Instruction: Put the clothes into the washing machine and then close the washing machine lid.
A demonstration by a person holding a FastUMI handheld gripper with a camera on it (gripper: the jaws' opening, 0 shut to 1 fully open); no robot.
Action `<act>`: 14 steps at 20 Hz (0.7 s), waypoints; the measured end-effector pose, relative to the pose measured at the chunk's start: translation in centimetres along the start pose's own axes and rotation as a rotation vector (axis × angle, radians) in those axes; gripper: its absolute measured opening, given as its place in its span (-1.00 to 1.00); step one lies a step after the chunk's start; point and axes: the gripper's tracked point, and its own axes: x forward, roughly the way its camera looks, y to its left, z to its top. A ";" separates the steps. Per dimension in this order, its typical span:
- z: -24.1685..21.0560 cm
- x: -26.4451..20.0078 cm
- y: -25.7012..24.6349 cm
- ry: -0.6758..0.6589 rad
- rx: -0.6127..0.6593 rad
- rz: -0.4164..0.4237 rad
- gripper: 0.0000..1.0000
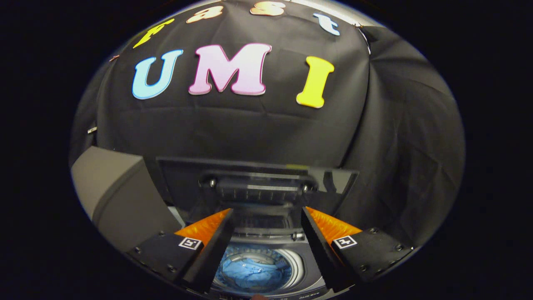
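Our fingers (266, 212) stand spread apart and hold nothing, which suits reaching for the lid (258, 183) raised upright just beyond them at the frame's middle. We see the blue clothes (250, 271) already in the washing machine (308, 275) drum, low in the frame between the fingers, so we judge closing is what remains.

Drum (254, 271) partly behind fingers (208, 250)

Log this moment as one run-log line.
tongs: open, holding nothing | blue clothes: inside drum | washing machine lid: raised, just ahead of tongs | step left: close lid
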 end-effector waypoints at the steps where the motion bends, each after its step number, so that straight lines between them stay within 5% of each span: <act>1: 1.4 0.2 0.0 -0.021 0.008 -0.001 0.97; 7: 6.2 1.8 0.0 -0.097 0.078 0.025 0.97; 14: 6.5 6.7 -0.1 -0.035 0.101 0.035 0.97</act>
